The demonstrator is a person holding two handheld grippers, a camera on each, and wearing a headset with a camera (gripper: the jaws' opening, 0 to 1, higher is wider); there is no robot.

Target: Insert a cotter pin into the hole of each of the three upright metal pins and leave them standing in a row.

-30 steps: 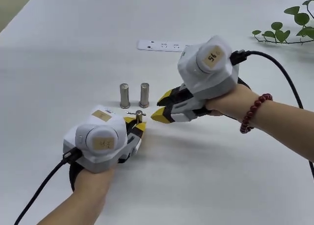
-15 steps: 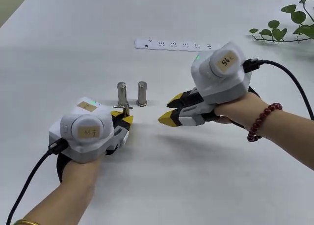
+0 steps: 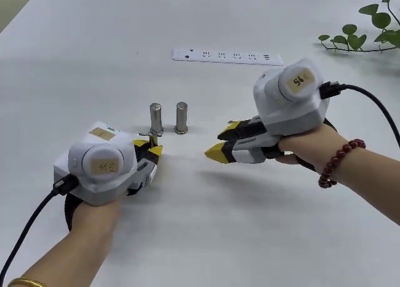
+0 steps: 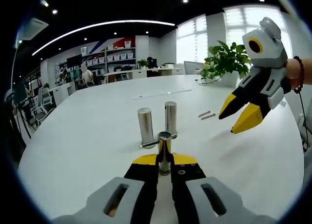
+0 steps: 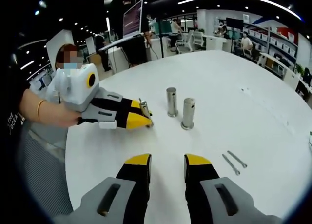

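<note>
Your left gripper [image 4: 165,161] is clamped on an upright metal pin [image 4: 165,144] with a cotter pin [image 4: 151,143] through its hole, just beside the two other standing pins [image 3: 181,117], while your right gripper [image 3: 220,144] hovers nearby, jaws apart and holding nothing, near two loose cotter pins [image 5: 233,162].

The right gripper [image 3: 214,144] carries a round tan sticker [image 3: 302,79] on top of its white housing, with two handwritten digits that look like 56, though read the other way up they could pass for 95. The left gripper [image 3: 150,147] wears a round label [image 3: 103,166] and a smaller label [image 3: 100,133]; the writing on both is too blurred to read.
</note>
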